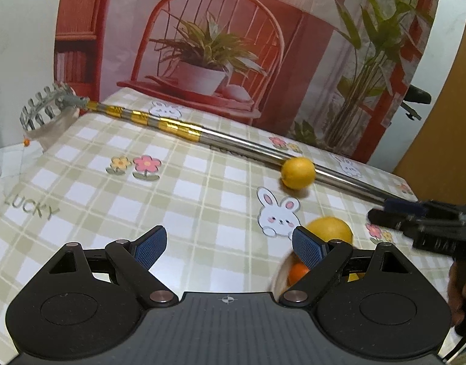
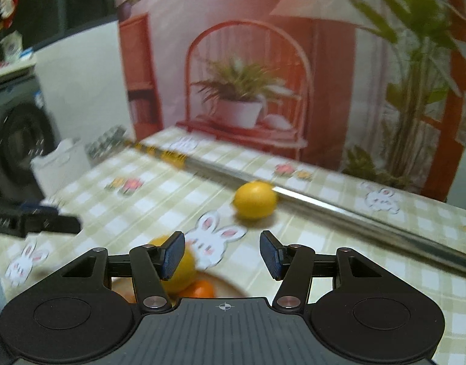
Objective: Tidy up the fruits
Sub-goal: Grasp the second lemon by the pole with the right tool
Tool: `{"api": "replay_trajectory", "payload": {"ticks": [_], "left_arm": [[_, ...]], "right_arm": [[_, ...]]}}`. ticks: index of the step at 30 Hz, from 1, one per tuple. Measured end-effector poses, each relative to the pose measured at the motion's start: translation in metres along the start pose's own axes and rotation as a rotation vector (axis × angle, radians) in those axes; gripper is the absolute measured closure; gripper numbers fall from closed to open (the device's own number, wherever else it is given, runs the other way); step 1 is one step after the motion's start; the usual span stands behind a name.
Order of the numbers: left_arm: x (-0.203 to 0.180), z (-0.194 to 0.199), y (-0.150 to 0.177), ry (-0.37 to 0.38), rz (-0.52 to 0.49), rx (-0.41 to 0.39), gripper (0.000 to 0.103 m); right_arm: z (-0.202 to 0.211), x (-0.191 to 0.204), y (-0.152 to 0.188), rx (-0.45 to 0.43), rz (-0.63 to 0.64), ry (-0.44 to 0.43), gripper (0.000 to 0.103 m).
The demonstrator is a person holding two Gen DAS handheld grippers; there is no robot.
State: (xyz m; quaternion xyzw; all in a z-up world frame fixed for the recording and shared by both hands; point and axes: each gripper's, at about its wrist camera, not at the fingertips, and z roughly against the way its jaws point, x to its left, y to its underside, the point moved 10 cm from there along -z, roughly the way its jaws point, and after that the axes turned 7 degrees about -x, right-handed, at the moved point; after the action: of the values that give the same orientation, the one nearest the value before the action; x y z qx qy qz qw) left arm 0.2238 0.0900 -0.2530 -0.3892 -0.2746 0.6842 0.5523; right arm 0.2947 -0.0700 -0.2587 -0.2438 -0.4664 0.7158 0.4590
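Observation:
A yellow lemon (image 1: 297, 172) (image 2: 255, 199) lies on the checked tablecloth, touching a long metal pole. Nearer to me, a second yellow fruit (image 1: 330, 231) (image 2: 181, 269) and a small orange fruit (image 1: 296, 273) (image 2: 202, 289) sit together in a shallow dish (image 2: 229, 286), partly hidden by gripper fingers. My left gripper (image 1: 229, 248) hovers open and holds nothing; the dish lies behind its right finger. My right gripper (image 2: 222, 254) is open and holds nothing, above the dish, and the lemon lies ahead of it. Each gripper shows at the edge of the other's view.
A fruit-picker pole (image 1: 233, 140) (image 2: 339, 210) crosses the table diagonally; its toothed basket head (image 1: 47, 106) hangs over the far left edge. A printed backdrop stands behind the table. A washing machine (image 2: 16, 146) is at the left. The table (image 1: 96, 197) has open cloth on its left half.

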Motion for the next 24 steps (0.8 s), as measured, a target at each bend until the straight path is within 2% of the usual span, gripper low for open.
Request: {"api": "replay_trajectory", "payload": {"ticks": [6,9,14,17,24], "left_arm": [[0.005,-0.006,-0.013,-0.029,-0.011,-0.021,0.012],[0.007,-0.011,-0.014,-0.038,-0.012,-0.018,0.012],[0.013,-0.018,-0.014,-0.051,-0.011,-0.012,0.012],[0.017,-0.020,-0.013,-0.054,0.001,-0.005,0.012],[0.025,-0.026,-0.009,-0.061,0.021,0.012,0.012]], "right_arm": [[-0.029,-0.031,-0.024,-0.046,-0.044,0.033,0.051],[-0.054,-0.038,-0.032,-0.040,-0.063,0.031,0.049],[-0.103,-0.041,-0.035,0.018,-0.100,0.021,0.046],[-0.135,-0.048,-0.028,0.084,-0.144,0.032,0.046],[-0.174,-0.053,-0.007,0.188,-0.241,0.032,0.045]]}}
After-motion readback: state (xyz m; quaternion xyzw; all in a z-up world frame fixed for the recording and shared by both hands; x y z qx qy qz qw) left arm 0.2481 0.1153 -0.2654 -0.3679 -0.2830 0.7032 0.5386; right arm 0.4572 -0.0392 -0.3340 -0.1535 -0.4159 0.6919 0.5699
